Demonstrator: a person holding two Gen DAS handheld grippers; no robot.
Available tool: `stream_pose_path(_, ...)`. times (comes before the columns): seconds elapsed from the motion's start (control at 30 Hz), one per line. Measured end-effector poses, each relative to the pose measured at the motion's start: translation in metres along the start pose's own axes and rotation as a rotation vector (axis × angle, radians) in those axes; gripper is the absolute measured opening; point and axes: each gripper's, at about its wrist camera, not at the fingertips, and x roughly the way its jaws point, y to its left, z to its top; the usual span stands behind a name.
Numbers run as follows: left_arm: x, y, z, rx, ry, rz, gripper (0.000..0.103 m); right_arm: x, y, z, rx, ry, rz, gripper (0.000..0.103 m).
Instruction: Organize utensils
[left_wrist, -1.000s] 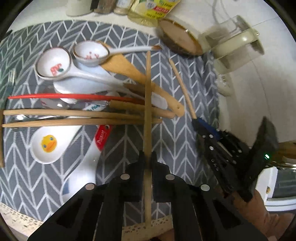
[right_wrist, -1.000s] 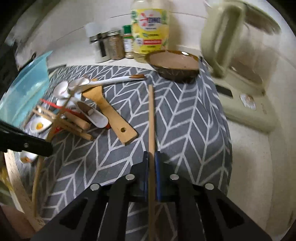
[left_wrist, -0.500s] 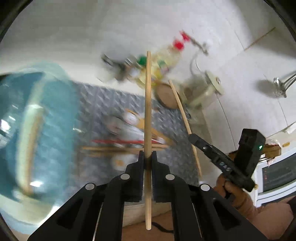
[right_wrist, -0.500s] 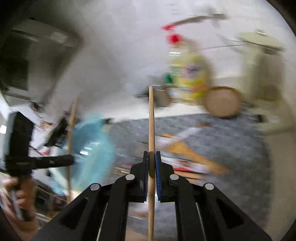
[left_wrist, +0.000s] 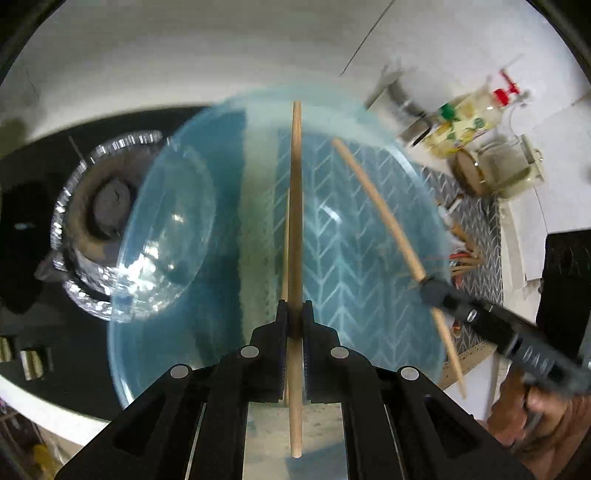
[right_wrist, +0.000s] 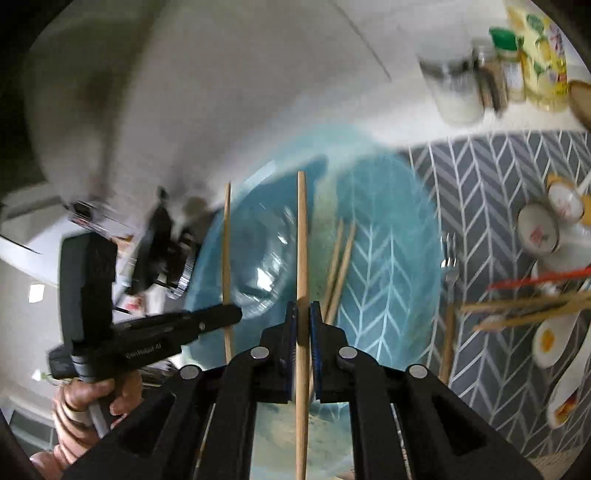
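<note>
My left gripper (left_wrist: 294, 323) is shut on a wooden chopstick (left_wrist: 296, 192) that runs straight up the left wrist view, above a translucent blue basin (left_wrist: 184, 350). To its right, my right gripper (left_wrist: 430, 288) holds a second chopstick (left_wrist: 380, 210) slanted over the same basin. In the right wrist view my right gripper (right_wrist: 303, 325) is shut on its chopstick (right_wrist: 302, 236) over the basin (right_wrist: 391, 206), where two chopsticks (right_wrist: 340, 266) lie. My left gripper (right_wrist: 231, 314) with its chopstick (right_wrist: 226, 240) is at the left.
A grey herringbone mat (right_wrist: 498, 177) lies right of the basin, bearing white spoons (right_wrist: 535, 229), a red chopstick (right_wrist: 535, 282), wooden sticks (right_wrist: 524, 310) and a fork (right_wrist: 448, 258). Bottles and jars (right_wrist: 535, 55) stand at the back. A foil-lined burner (left_wrist: 85, 199) sits left of the basin.
Both grippers have swung left from over the mat and the utensil pile to above the blue basin, each still shut on its chopstick. The right gripper has rolled.
</note>
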Motion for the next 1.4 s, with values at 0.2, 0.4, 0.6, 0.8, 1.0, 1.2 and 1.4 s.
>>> stream_pose_path(0.2,0.037,0.015,0.004,-0.023,0.071,-0.004,0.009,0.034,0.013,-0.004,-0.008,0.054,-0.116,0.008)
stream_pose_path(0.4,0.031,0.016,0.004,-0.027,0.044,0.03,0.02,0.016,0.017,0.002,-0.084,0.022,-0.129,0.009)
stream_pose_path(0.6,-0.035,-0.045,0.004,0.065,-0.134,0.014,0.037,-0.086,0.006,0.025,-0.221,-0.219,0.004,0.009)
stream_pose_path(0.8,-0.075,-0.158,-0.017,0.275,-0.305,-0.079,0.068,-0.206,-0.071,0.031,-0.4,-0.489,-0.086,0.063)
stream_pose_path(1.0,0.003,-0.228,-0.032,0.293,-0.198,-0.143,0.068,-0.194,-0.198,0.036,-0.298,-0.295,-0.244,0.063)
stream_pose_path(1.2,0.102,-0.231,-0.05,0.025,-0.06,-0.156,0.067,-0.174,-0.271,0.018,-0.21,-0.155,-0.232,0.063)
stream_pose_path(1.4,0.151,-0.225,-0.059,-0.104,-0.004,-0.1,0.056,-0.164,-0.296,0.013,-0.22,-0.104,-0.211,0.063)
